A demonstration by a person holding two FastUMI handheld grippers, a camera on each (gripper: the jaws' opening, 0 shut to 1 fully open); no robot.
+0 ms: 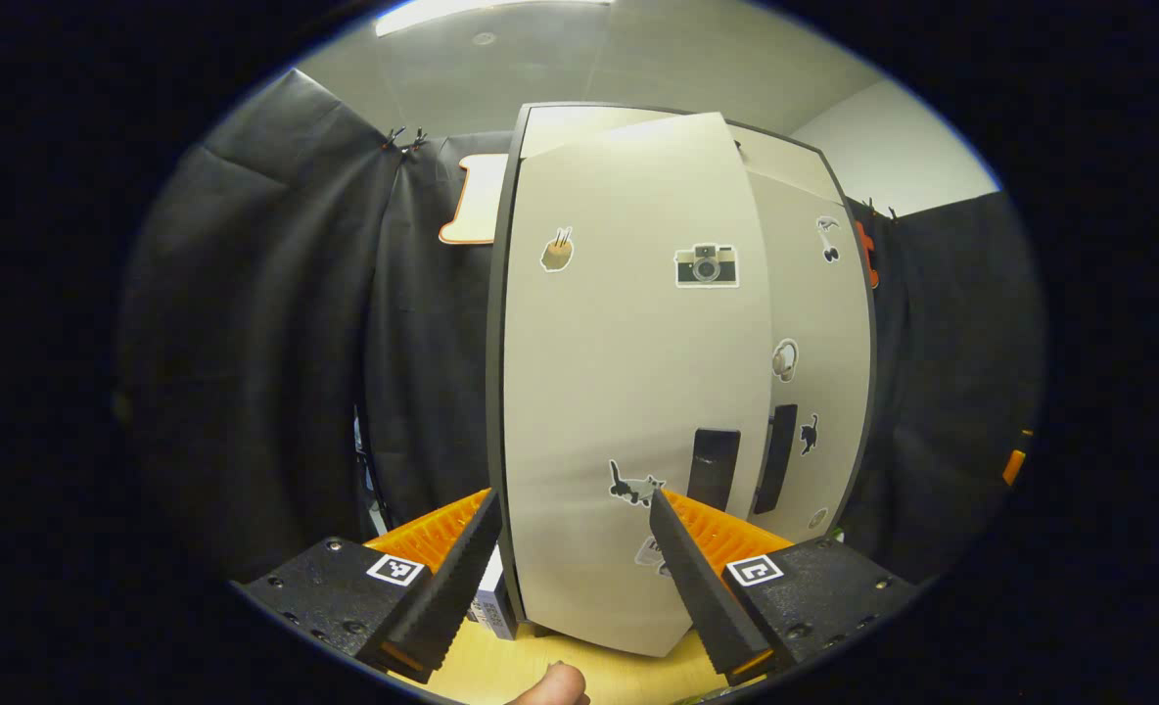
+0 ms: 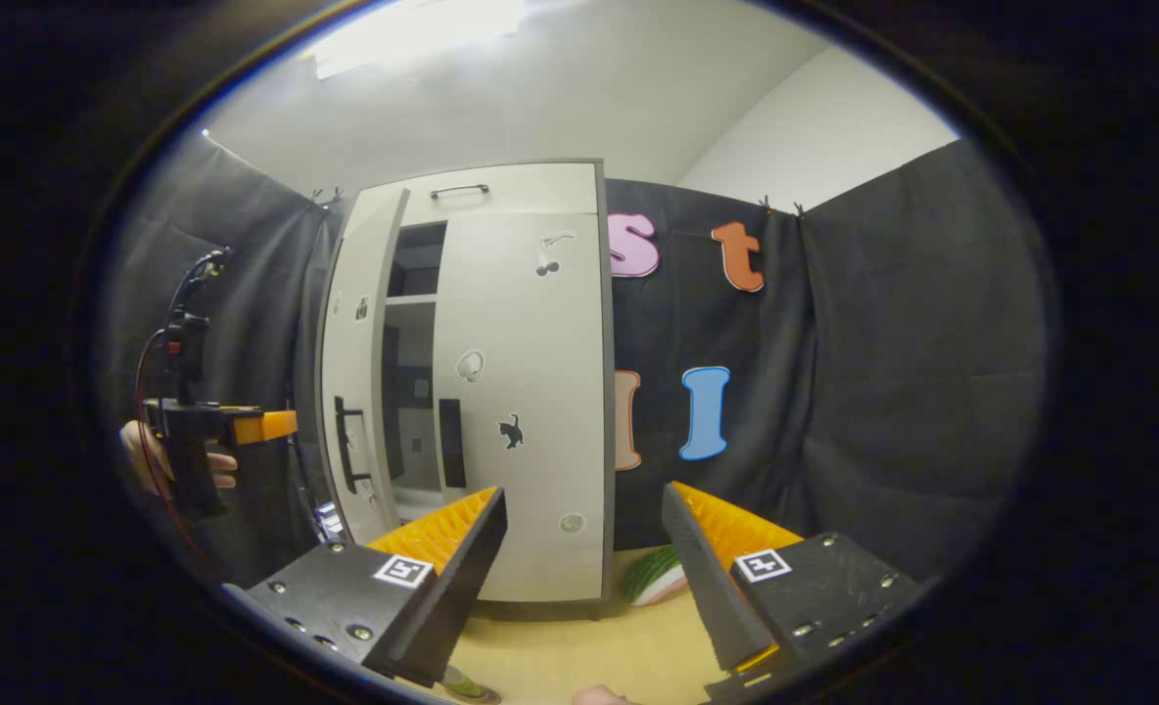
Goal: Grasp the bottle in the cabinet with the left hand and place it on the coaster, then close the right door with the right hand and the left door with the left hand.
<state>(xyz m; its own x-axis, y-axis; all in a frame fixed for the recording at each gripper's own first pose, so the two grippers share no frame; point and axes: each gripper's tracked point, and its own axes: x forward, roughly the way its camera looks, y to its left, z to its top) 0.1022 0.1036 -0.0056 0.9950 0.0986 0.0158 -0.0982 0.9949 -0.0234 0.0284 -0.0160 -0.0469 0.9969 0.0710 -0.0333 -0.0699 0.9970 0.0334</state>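
The cabinet (image 2: pixel 472 392) stands centre-left in the right gripper view with its right door (image 2: pixel 526 401) shut flat and its left door (image 2: pixel 349 392) ajar, a dark gap between them showing shelves. In the left gripper view that left door (image 1: pixel 628 392) fills the middle of the frame, close ahead of the left gripper (image 1: pixel 570 578), whose jaws are spread and grasp nothing. The right gripper (image 2: pixel 584 568) also has its jaws released and empty, low in its frame over the tabletop (image 2: pixel 579 646). The bottle and coaster cannot be made out in either view, so whether the placing succeeded cannot be judged. The likely remaining step is pushing the left door home. The risks: a push near the hinge edge could slide the whole cabinet on the tabletop rather than swing the door; an open jaw could snag the dark handle (image 1: pixel 715 468); a fast push could let the door bounce back ajar.
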